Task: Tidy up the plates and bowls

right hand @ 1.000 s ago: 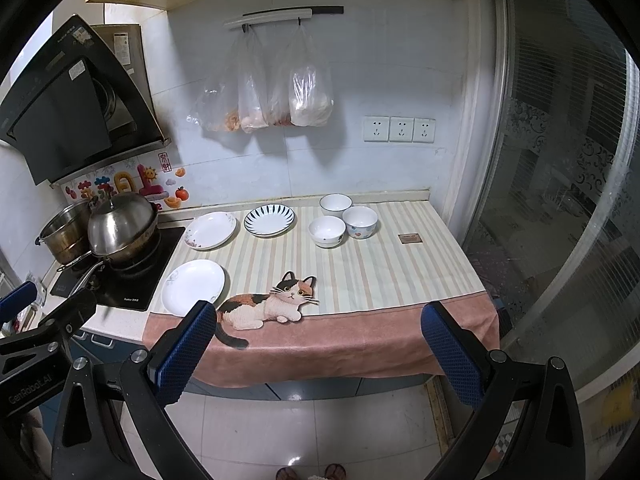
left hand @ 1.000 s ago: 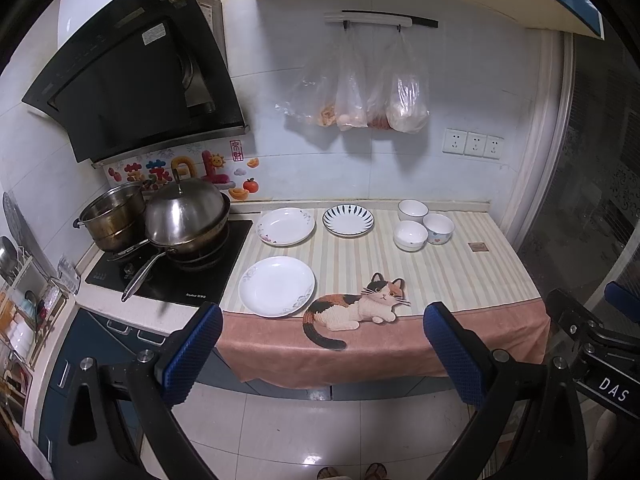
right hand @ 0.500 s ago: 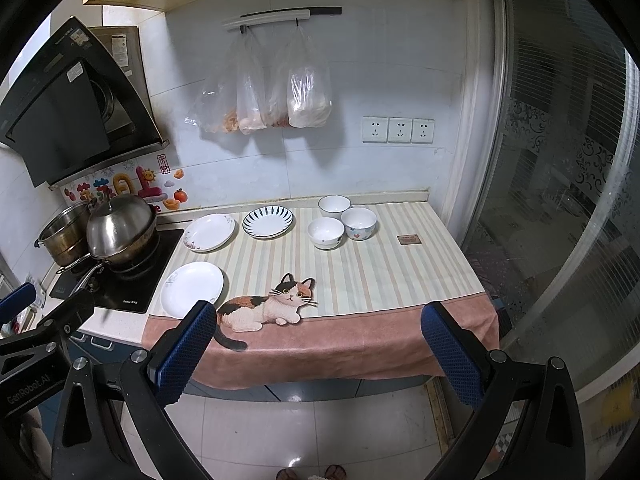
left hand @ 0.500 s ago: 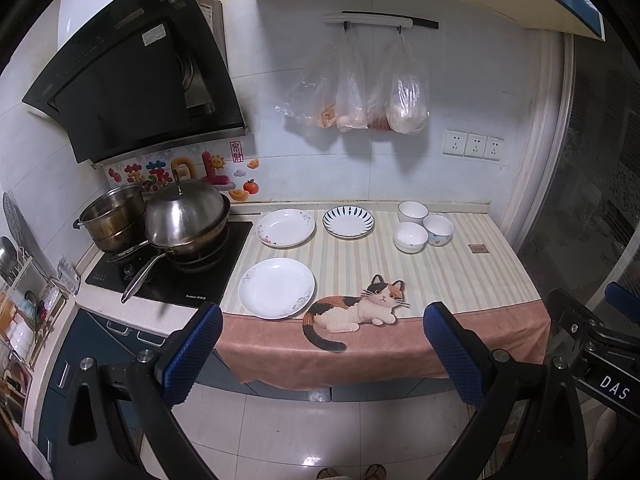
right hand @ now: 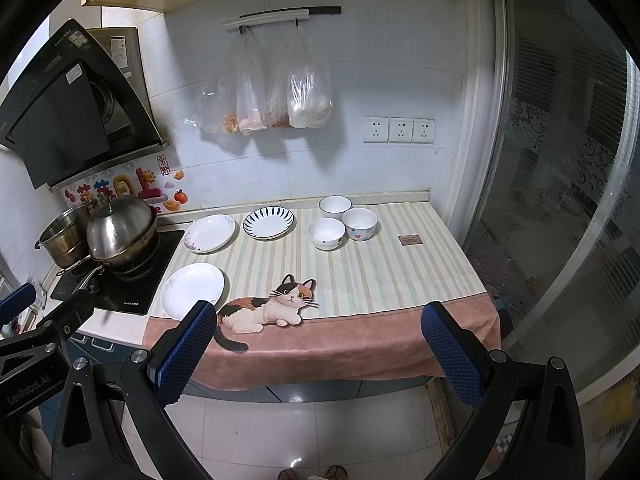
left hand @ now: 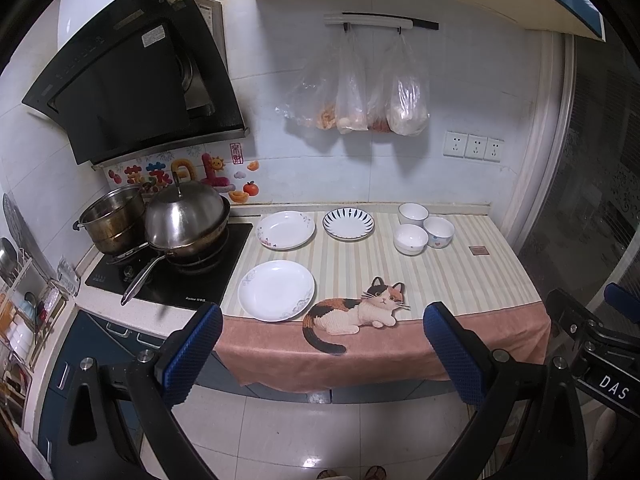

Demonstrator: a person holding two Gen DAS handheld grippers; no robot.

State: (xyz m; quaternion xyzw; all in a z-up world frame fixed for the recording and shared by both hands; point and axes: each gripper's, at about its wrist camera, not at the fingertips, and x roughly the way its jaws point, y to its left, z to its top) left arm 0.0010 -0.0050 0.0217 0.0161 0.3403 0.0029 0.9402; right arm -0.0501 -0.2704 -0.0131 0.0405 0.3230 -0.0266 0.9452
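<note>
Three plates lie on the striped counter cloth (left hand: 452,276): a white plate (left hand: 276,290) near the front, a floral-rimmed plate (left hand: 285,229) behind it, and a blue-striped plate (left hand: 348,224) at the back. Three white bowls (left hand: 411,239) cluster to their right. The same plates (right hand: 192,290) and bowls (right hand: 326,233) show in the right wrist view. My left gripper (left hand: 322,350) is open and empty, held back from the counter's front edge. My right gripper (right hand: 318,350) is open and empty too, equally far back.
A hob (left hand: 172,276) at the left carries a lidded wok (left hand: 186,218) and a steel pot (left hand: 112,216), with a range hood (left hand: 132,88) above. Plastic bags (left hand: 360,96) hang on the wall. A glass door (right hand: 560,200) stands at the right. A small brown square (right hand: 409,239) lies near the bowls.
Both views have shifted only slightly. Nothing on the counter has moved, and both grippers stay open.
</note>
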